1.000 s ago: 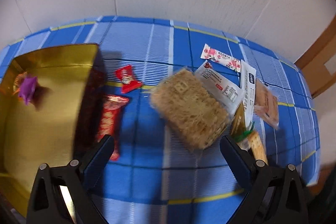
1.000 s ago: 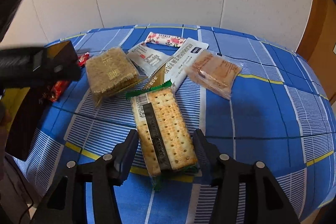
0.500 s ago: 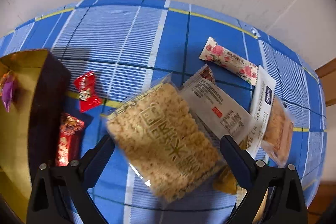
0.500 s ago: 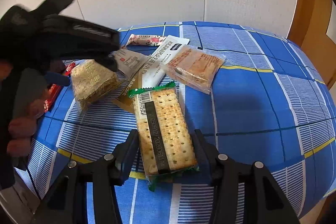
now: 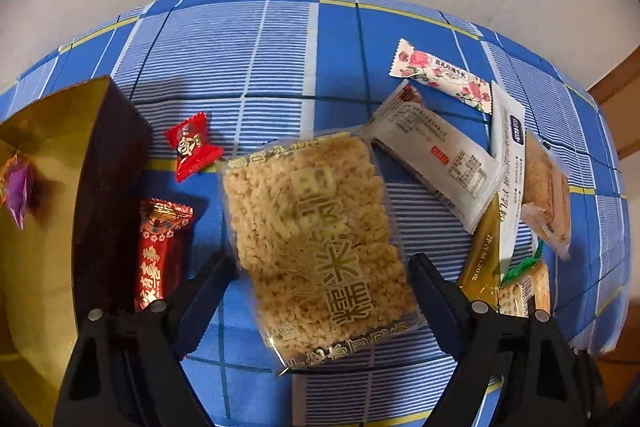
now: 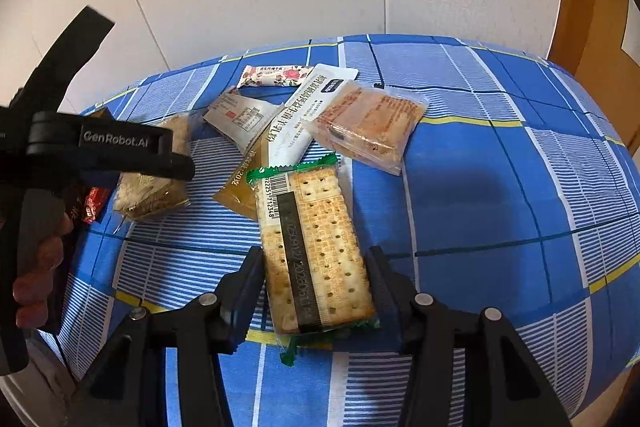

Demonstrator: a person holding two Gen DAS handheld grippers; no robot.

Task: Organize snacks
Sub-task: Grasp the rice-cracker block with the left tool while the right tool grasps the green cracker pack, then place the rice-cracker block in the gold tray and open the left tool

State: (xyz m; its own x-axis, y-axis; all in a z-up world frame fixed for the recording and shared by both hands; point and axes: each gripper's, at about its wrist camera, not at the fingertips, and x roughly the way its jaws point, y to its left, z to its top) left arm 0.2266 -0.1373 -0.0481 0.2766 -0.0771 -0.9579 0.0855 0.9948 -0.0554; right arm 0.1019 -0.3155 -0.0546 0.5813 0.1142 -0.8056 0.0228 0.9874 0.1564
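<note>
A clear pack of puffed-rice crisp (image 5: 316, 227) lies on the blue checked cloth, between the fingers of my left gripper (image 5: 320, 267). Those jaws are closing around the pack, and the pads stand at its edges without clearly pressing. My right gripper (image 6: 314, 267) is shut on a green-edged pack of soda crackers (image 6: 316, 251), gripping its long sides low over the cloth. A dark box with a gold lining (image 5: 40, 227) stands at the left and holds a purple-wrapped sweet (image 5: 18, 187). In the right wrist view the left gripper body (image 6: 100, 147) hangs over the rice pack (image 6: 152, 195).
Between box and rice pack lie a red candy (image 5: 192, 147) and a long red packet (image 5: 158, 255). To the right lie a floral bar (image 5: 440, 75), two white sachets (image 5: 440, 155), a gold sachet (image 5: 480, 259) and a clear pastry pack (image 6: 368, 123). A white wall stands behind and wooden furniture (image 6: 592, 27) at right.
My left gripper has swung right from the box and come down over the rice pack, and its jaws have narrowed. The right gripper has stayed on the crackers.
</note>
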